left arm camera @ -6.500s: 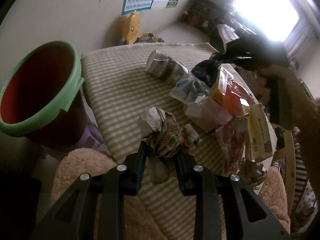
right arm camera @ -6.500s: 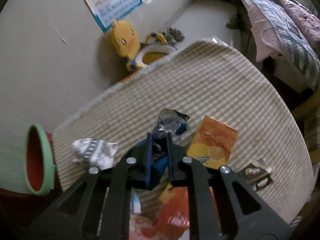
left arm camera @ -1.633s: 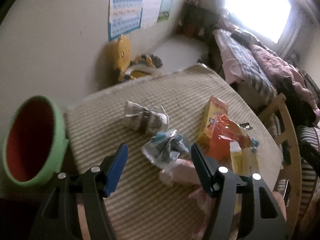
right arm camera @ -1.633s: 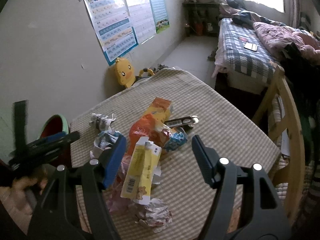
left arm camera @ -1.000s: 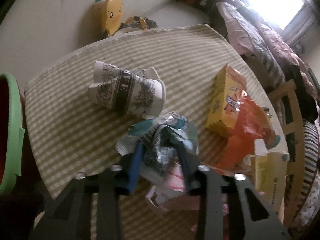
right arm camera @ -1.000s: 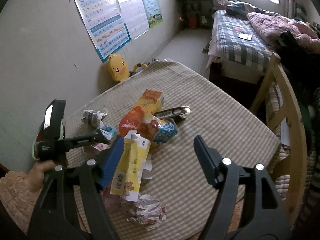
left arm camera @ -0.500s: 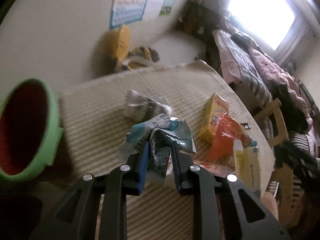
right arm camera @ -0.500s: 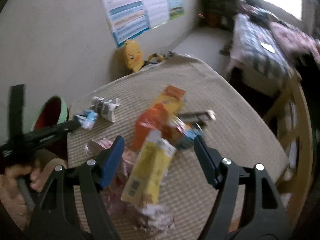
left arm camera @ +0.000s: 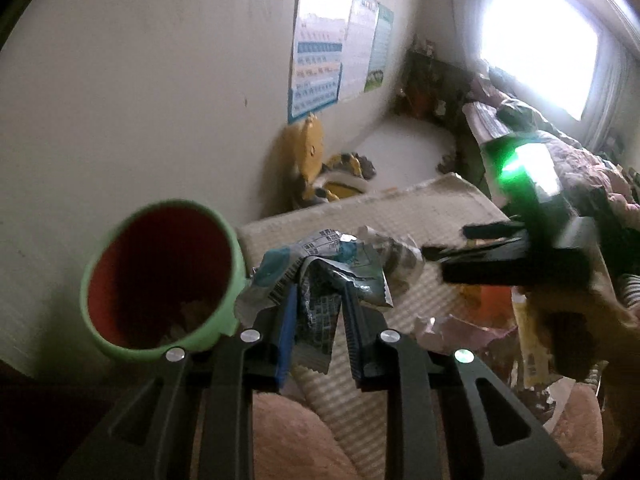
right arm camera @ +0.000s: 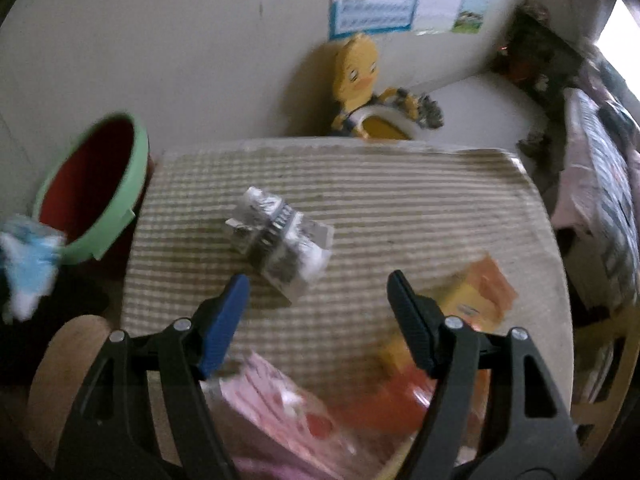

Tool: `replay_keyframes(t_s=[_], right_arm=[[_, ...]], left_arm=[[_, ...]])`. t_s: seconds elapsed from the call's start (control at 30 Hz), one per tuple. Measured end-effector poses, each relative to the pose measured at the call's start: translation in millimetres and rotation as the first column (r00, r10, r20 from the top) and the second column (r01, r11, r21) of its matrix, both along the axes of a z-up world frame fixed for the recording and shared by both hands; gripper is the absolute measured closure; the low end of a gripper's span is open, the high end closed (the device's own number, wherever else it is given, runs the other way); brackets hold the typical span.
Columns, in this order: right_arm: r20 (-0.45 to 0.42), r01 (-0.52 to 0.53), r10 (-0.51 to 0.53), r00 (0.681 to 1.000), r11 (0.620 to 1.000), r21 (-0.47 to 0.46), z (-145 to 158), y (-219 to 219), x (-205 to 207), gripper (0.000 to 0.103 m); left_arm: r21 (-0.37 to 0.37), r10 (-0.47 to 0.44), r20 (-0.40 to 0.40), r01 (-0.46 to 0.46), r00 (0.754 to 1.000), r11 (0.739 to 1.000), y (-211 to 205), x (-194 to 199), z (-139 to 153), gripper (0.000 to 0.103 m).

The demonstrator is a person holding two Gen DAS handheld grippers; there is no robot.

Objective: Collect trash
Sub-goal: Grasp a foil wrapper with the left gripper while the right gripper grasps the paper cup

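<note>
Crumpled wrapper (left arm camera: pixel 320 280), silver and blue, pinched between the blue pads of the left gripper (left arm camera: pixel 318 320); jaws nearly together, pressing the foil from both sides, probably so that the light piece does not slip on the way. Carried clear of the table (left arm camera: pixel 436 208), just beside the green rim of the bin (left arm camera: pixel 160 276), not yet above the red opening. Bin placed at the table's edge near the wall, apparently so that trash needs only a short trip; some pale scraps already at its bottom.

Right gripper (right arm camera: pixel 316 300) empty, jaws standing wide apart with nothing between them, pointed down at the crushed paper cup (right arm camera: pixel 280 248) lying on its side on the striped cloth. Likely the next piece to take, since the opening looks wide enough for the cup's body. Same wrapper visible at the left border of the right view (right arm camera: pixel 28 264), blurred, close to the bin (right arm camera: pixel 92 188).

More trash nearer the front edge: orange packets (right arm camera: pixel 476 300) and a pink wrapper (right arm camera: pixel 272 400), blurred, touching one another in a heap. Much of the task still ahead, judging by this heap. Yellow duck toy (right arm camera: pixel 356 68) on the floor against the wall, below the posters (right arm camera: pixel 376 0), no part of the job.
</note>
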State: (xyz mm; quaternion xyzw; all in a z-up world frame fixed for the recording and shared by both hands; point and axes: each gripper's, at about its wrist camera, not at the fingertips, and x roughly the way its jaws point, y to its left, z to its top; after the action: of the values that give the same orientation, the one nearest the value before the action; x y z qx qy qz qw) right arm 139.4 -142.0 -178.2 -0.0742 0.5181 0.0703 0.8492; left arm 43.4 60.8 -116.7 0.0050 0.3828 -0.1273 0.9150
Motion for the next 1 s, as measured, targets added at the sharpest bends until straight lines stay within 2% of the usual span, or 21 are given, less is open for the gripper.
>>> replay_keyframes(t_s=[0.2, 0.5, 0.57, 0.6, 0.73, 0.83, 1.0], right_arm=[[-0.059, -0.037, 0.032, 0.998, 0.996, -0.075, -24, 28, 25, 0.033], [-0.072, -0.092, 0.082, 0.994, 0.985, -0.148, -38, 45, 34, 0.033], [-0.079, -0.108, 0.097, 0.992, 0.982, -0.157, -42, 47, 33, 0.038], [-0.079, -0.113, 0.101, 0.992, 0.981, -0.159, -42, 49, 32, 0.045], [-0.041, -0.121, 0.116, 0.992, 0.979, -0.167, -37, 50, 25, 0.054], [-0.016, -0.116, 0.114, 0.993, 0.984, -0.136, -25, 47, 18, 0.058], [0.031, -0.07, 0.071, 0.997, 0.997, -0.031, 9, 37, -6, 0.059]], left_arm=[[0.005, 0.01, 0.038, -0.01, 0.999, 1.0, 9, 0, 9, 0.083], [-0.011, 0.028, 0.038, -0.028, 0.999, 1.0, 12, -2, 7, 0.083], [-0.012, 0.027, 0.038, -0.026, 0.999, 1.0, 11, -4, 8, 0.083], [-0.012, 0.026, 0.038, -0.025, 0.999, 1.0, 9, -4, 7, 0.082], [-0.009, 0.025, 0.038, -0.024, 0.999, 1.0, 6, -4, 6, 0.082], [-0.008, 0.023, 0.038, -0.023, 0.999, 1.0, 7, -3, 7, 0.082], [-0.013, 0.023, 0.038, -0.023, 0.999, 1.0, 5, -5, 8, 0.082]])
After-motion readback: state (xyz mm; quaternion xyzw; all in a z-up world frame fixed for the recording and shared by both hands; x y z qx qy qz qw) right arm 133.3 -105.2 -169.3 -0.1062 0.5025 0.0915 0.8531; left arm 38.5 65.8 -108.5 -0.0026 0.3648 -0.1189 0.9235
